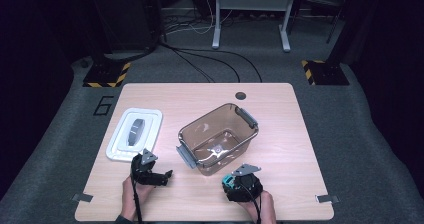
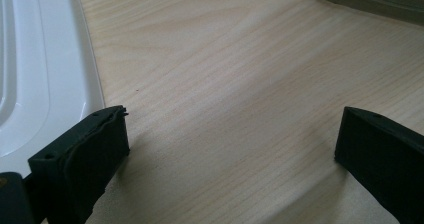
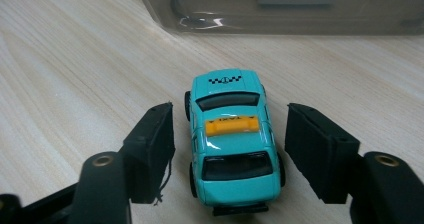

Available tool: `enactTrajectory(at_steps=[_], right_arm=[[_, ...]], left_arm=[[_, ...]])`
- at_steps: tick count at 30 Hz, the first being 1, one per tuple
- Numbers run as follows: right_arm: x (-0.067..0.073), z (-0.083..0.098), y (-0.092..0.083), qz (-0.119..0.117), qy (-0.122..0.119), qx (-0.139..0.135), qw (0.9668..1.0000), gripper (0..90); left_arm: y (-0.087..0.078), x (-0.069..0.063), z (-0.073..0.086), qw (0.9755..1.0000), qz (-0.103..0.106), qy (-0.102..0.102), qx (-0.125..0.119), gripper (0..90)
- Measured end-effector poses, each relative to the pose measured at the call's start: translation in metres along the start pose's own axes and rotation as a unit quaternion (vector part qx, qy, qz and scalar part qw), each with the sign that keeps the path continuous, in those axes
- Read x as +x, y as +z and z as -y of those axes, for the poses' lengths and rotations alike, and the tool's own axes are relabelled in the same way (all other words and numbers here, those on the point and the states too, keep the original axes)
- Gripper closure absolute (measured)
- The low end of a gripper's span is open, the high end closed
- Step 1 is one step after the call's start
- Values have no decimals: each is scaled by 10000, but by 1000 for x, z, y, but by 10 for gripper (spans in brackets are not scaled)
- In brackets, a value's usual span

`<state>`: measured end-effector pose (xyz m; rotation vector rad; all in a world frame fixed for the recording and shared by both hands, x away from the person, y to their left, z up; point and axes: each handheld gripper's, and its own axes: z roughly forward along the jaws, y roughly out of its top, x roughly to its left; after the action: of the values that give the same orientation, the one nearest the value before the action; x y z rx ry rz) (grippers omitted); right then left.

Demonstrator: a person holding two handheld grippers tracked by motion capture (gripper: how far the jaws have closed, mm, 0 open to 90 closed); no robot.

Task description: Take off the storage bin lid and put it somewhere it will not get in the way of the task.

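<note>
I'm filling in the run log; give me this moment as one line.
right gripper: open, jaws astride teal toy taxi, pads not touching | left gripper: open over table | clear bin: open | white lid: beside it

Light wood worktop (image 1: 280, 134) with rounded corners, on grey carpet. White lid (image 1: 134, 134) lies flat at the left, a grey handle at its centre. Clear brownish bin (image 1: 218, 138) sits mid-worktop, turned at an angle, a grey handle at each end. Dark round grommet (image 1: 241, 95) near far edge. Behind: black cables (image 1: 210, 59), a grey metal frame (image 1: 250, 14), and two black-and-yellow striped bases (image 1: 106, 75).
</note>
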<state>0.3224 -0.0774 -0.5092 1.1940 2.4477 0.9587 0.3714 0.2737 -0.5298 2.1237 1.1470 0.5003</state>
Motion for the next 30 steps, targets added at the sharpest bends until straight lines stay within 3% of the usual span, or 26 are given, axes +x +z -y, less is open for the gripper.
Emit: enactTrajectory(at_steps=[7, 23, 30], right_arm=[[1, 1, 2, 68, -121, 26, 9999, 467], [1, -1, 2, 45, -264, 89, 9996, 522], [-1, -1, 0, -48, -211, 86, 9997, 524]], left_arm=[[-1, 0, 0, 10000, 27, -1, 40, 6], [-1, 0, 0, 10000, 21, -2, 43, 6], [-1, 0, 0, 10000, 22, -1, 44, 6]])
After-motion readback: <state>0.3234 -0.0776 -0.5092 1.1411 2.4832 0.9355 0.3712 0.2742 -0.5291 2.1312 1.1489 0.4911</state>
